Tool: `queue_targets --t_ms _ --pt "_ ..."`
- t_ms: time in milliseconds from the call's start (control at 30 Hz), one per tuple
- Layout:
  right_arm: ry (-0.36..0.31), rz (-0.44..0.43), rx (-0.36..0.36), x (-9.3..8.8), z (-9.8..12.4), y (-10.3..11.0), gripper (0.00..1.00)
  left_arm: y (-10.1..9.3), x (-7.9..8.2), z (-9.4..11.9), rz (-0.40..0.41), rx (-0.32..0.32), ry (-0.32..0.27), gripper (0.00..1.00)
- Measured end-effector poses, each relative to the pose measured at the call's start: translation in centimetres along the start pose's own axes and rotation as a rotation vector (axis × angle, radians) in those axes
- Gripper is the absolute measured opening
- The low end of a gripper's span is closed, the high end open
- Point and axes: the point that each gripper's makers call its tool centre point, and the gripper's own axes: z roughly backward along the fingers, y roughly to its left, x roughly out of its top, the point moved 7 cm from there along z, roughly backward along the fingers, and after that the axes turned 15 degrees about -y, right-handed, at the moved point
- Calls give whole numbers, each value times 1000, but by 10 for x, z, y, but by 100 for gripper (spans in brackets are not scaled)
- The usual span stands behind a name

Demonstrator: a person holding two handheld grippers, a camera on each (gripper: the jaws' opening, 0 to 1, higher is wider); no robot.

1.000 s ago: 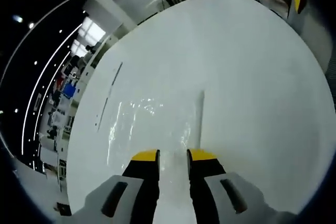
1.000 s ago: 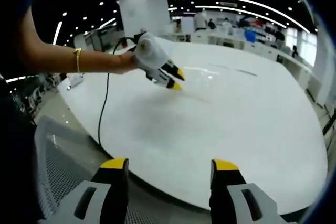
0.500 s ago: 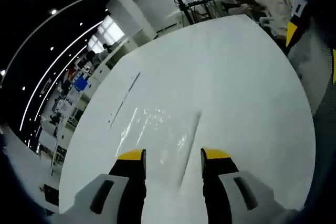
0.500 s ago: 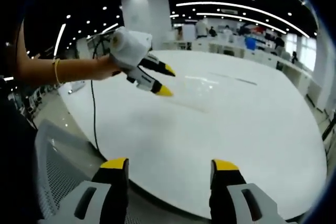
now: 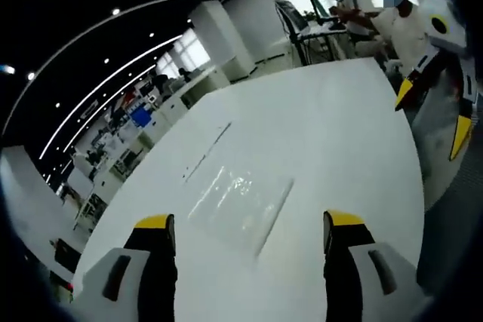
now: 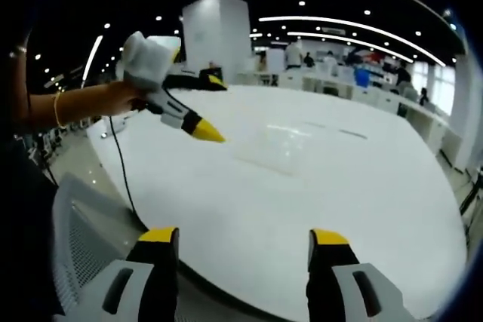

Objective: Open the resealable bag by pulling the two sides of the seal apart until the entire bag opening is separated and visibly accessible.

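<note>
A clear resealable bag (image 5: 241,201) lies flat on the white table (image 5: 324,133), just ahead of my left gripper (image 5: 249,221). That gripper stands wide open above the table with nothing between its jaws. In the right gripper view the same bag (image 6: 283,145) is a faint glossy patch mid-table. There the left gripper (image 6: 211,105), held in a person's hand (image 6: 113,99), hovers open to the bag's left. My right gripper (image 6: 244,237) is open and empty over the table's near edge. It also enters the left gripper view as the right gripper (image 5: 432,115), beyond the table's edge.
A thin dark line (image 5: 207,152) marks the table beyond the bag. People (image 5: 377,13) sit at desks past the far end. A grey mesh chair (image 6: 75,262) stands under the right gripper, with a white pillar (image 6: 219,35) behind the table.
My left gripper's jaws have spread from a narrow gap to wide open, and it has lifted back from the bag. The right gripper stays open in much the same place.
</note>
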Motion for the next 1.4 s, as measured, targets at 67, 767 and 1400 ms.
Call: queue_targets --t_ms 67,767,1400 --pt "-3 3 5 1 1 0 71 2 8 8 16 14 -29 81" --pt "-105 6 -19 22 1 -12 81 -35 -1 74 294 57 -114 99" --pt "-115 -22 -26 20 -2 -7 83 -63 -23 92 423 64 -105 99"
